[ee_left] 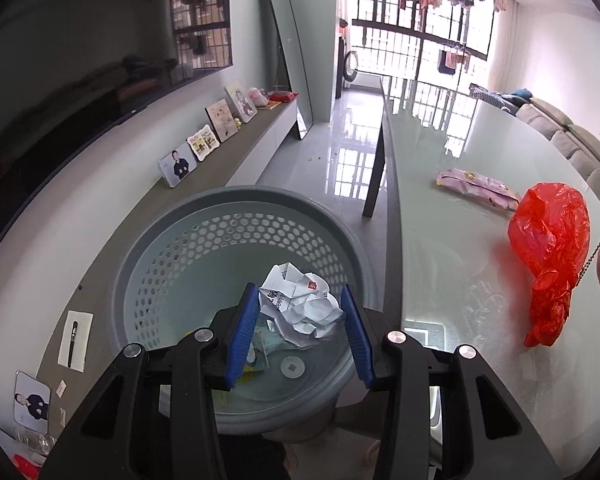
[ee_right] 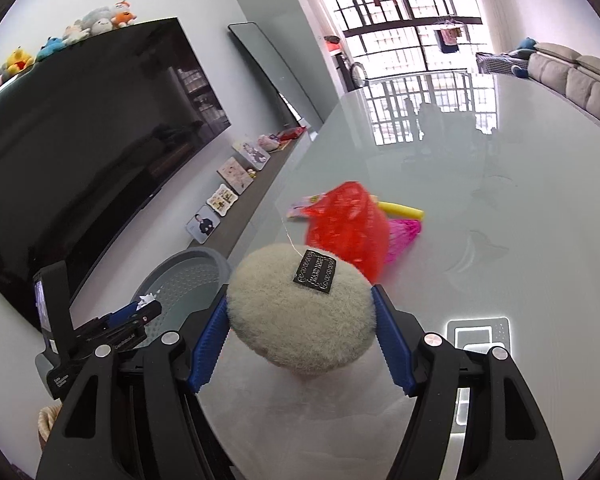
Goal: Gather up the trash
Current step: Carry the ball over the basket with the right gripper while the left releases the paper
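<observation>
Living-room table edge: left gripper (ee_left: 300,316) pinches crumpled paper (ee_left: 304,304) over the bin (ee_left: 172,240). Right gripper (ee_right: 300,320) clamps a fluffy ball (ee_right: 296,312) above the table (ee_right: 500,200). Drop step; next, open left jaws. Red bag (ee_left: 548,256) waits on the table.

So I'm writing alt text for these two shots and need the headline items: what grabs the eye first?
The red plastic bag slumped on the pale glossy table stands out most. Next comes the crumpled white paper pinched in the left tongs above the grey perforated basket, which already holds some litter. In the right wrist view, a fluffy cream ball with a black tag fills the right tongs.
</observation>
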Demonstrator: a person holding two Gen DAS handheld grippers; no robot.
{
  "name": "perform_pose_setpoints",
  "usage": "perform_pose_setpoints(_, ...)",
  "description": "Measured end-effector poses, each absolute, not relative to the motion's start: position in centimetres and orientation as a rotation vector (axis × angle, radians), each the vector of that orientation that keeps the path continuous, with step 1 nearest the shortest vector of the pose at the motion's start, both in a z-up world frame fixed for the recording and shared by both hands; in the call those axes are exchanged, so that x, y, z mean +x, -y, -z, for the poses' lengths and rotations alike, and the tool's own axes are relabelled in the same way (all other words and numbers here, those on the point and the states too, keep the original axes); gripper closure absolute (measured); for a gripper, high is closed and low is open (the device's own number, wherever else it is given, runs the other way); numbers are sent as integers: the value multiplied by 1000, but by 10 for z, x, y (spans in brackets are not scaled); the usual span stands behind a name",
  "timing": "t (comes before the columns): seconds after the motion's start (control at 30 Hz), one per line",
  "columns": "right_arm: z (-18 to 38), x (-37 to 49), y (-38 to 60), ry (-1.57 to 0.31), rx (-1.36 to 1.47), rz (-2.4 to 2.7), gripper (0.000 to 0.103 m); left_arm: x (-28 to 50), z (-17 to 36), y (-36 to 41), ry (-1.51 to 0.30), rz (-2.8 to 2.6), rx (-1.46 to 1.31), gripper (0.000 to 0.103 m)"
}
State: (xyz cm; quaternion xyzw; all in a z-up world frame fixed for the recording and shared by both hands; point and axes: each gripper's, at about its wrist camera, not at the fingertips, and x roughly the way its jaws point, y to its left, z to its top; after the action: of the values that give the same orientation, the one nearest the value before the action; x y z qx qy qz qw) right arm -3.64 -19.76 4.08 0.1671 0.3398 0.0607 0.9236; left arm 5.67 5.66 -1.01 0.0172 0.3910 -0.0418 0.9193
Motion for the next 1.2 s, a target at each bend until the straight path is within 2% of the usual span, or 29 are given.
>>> perform_pose_setpoints(0.7,-1,88,13,-841,125,-383,37,82,53,-147,-846,-60,-47,61)
perform_pose_setpoints(1.2,41,123,-7,-942,103,-388,37,112,81,-161,-920,-37,-77,59)
